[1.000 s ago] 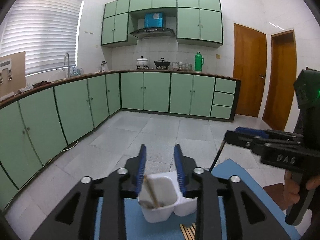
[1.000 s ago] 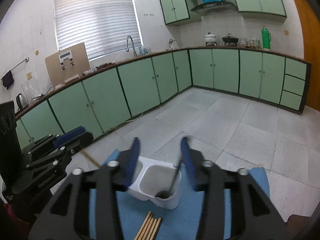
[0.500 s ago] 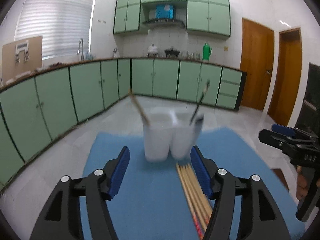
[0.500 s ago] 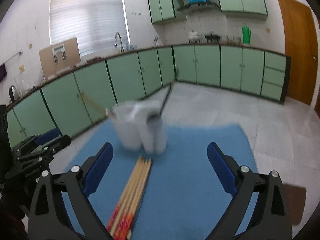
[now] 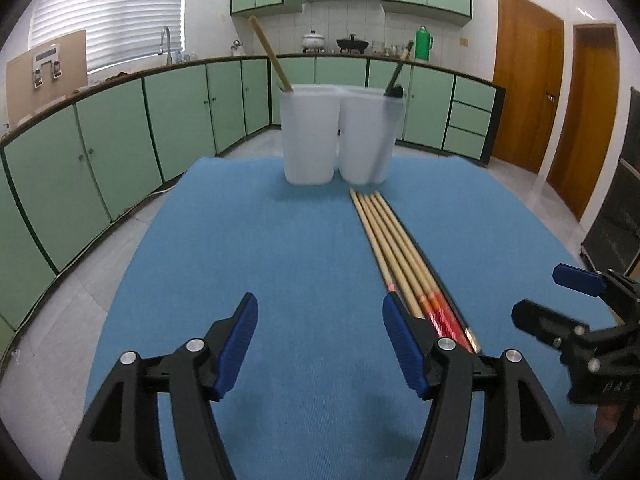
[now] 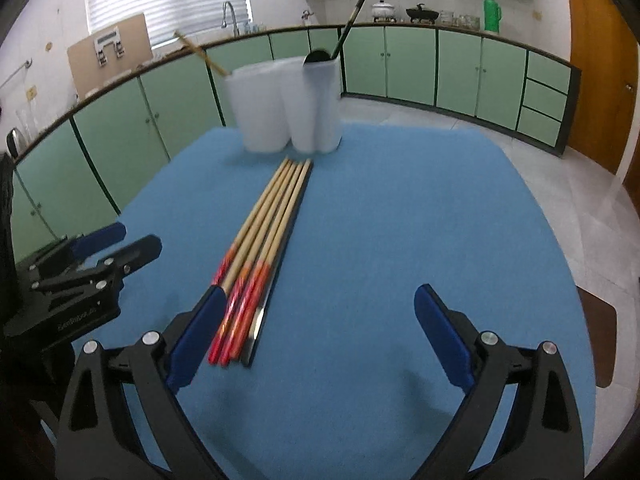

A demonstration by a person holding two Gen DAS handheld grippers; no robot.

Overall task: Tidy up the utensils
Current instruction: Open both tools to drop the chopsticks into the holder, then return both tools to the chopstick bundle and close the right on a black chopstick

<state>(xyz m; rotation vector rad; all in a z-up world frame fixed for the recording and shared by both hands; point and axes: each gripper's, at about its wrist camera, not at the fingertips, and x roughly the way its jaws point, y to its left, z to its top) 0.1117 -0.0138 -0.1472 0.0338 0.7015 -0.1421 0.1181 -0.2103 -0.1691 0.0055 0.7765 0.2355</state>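
A white two-compartment utensil holder [image 5: 336,136] [image 6: 288,106] stands at the far end of the blue mat [image 5: 280,248] [image 6: 400,220]. A wooden stick [image 5: 270,54] leans in its left compartment and a black spoon [image 5: 396,78] [image 6: 340,40] in the right one. Several wooden chopsticks with red ends [image 5: 400,252] [image 6: 260,244] lie in a row on the mat, with a dark one beside them. My left gripper [image 5: 320,344] is open and empty, just left of the chopsticks' red ends. My right gripper [image 6: 320,336] is open and empty, right of them.
Green kitchen cabinets [image 5: 180,112] run along the left and back walls. Brown doors [image 5: 524,92] stand at the right. The mat's edges drop off to a tiled floor [image 6: 560,168]. A brown surface [image 6: 604,340] shows at the mat's right edge.
Both grippers have drawn back from over the holder to the near end of the mat and opened wider. The chopsticks now lie between them.
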